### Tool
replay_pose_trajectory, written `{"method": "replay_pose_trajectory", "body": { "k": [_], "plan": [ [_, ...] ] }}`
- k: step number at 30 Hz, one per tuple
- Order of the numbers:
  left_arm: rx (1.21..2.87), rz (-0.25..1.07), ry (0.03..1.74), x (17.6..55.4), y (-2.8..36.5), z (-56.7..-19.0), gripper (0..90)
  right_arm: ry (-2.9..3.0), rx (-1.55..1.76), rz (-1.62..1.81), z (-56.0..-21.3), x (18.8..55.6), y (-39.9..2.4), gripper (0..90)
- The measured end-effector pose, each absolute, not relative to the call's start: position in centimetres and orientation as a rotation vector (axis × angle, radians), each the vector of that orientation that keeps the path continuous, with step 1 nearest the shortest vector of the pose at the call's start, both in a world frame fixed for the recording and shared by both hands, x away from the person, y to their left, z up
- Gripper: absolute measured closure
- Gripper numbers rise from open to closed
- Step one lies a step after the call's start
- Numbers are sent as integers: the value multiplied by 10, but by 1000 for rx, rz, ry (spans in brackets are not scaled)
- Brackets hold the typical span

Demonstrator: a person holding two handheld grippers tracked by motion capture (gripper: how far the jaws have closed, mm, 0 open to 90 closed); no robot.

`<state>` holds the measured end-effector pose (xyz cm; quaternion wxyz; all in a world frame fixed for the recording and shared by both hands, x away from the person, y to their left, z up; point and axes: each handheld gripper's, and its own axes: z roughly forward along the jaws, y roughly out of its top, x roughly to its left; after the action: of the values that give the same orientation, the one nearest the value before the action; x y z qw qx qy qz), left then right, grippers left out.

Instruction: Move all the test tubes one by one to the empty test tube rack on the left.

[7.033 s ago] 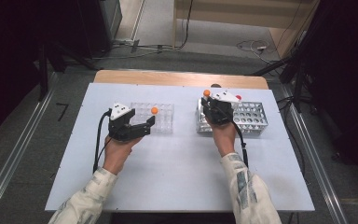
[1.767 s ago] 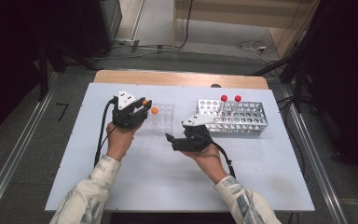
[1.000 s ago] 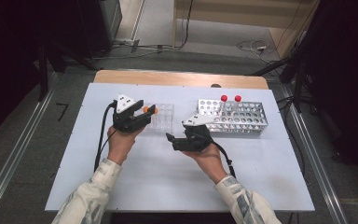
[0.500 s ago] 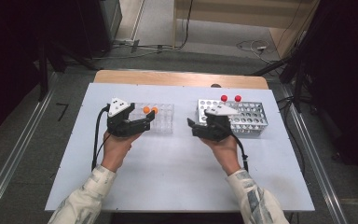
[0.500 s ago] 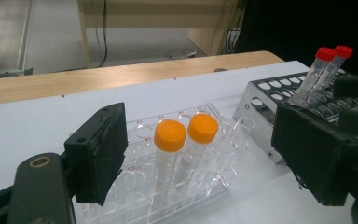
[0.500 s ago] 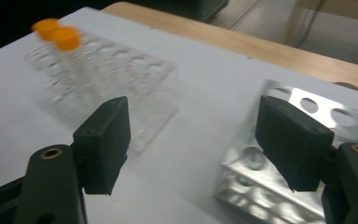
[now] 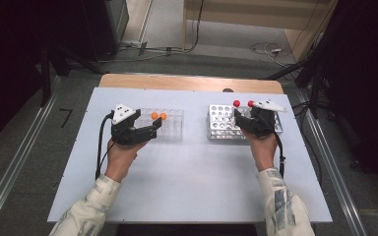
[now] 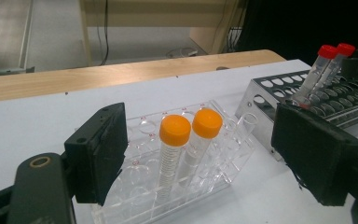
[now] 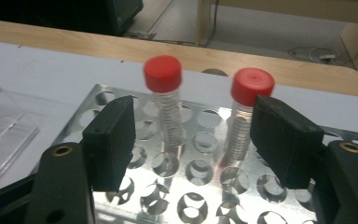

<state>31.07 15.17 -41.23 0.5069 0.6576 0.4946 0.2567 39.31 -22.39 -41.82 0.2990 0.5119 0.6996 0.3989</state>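
Two orange-capped tubes [image 7: 158,116] [image 8: 175,131] stand side by side in a clear plastic rack [image 7: 174,127] [image 8: 140,205]. My left gripper [image 7: 151,131] [image 8: 205,149] sits just before that rack. Its jaws have just been opening and stand wide on either side of the tubes without touching them. Two red-capped tubes [image 7: 243,103] [image 9: 163,74] lean in a metal rack [image 7: 220,123] [image 9: 191,205]. My right gripper [image 7: 241,120] [image 9: 196,135] hovers over that rack, just short of the red tubes. Its jaws have just been closing, and its pads press on nothing.
The white table [image 7: 202,172] has a wooden strip [image 7: 192,82] along its far edge. Cables [image 7: 100,147] trail from both grippers toward the person. Dark stands and floor cables lie beyond the table. The metal rack also appears at the right of the left gripper view [image 8: 279,88].
The left gripper let go of the second orange tube in the clear rack and opened. The right hand swung from the table's middle to the right, over the metal rack.
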Motion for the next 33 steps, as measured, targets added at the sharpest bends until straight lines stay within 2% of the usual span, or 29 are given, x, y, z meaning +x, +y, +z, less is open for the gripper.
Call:
{"method": "replay_pose_trajectory", "body": {
  "k": [7, 14, 20, 24, 28, 33],
  "plan": [
    [1579, 620, 1195, 310, 154, -412, 188, 1842, 1388, 1035, -425, 400, -230, 322],
    [1576, 621, 1195, 310, 154, -412, 189, 1840, 1406, 1014, -433, 408, -231, 424],
    [1581, 617, 1195, 310, 154, -412, 189, 1820, 1425, 1004, -439, 413, -235, 586],
    [1577, 619, 1194, 310, 154, -412, 190, 1821, 1431, 998, -441, 415, -236, 646],
    [1577, 618, 1195, 310, 154, -412, 190, 1814, 1436, 990, -442, 415, -236, 696],
    [1581, 616, 1195, 310, 153, -412, 190, 1800, 1435, 997, -440, 414, -238, 713]
  ]
}}
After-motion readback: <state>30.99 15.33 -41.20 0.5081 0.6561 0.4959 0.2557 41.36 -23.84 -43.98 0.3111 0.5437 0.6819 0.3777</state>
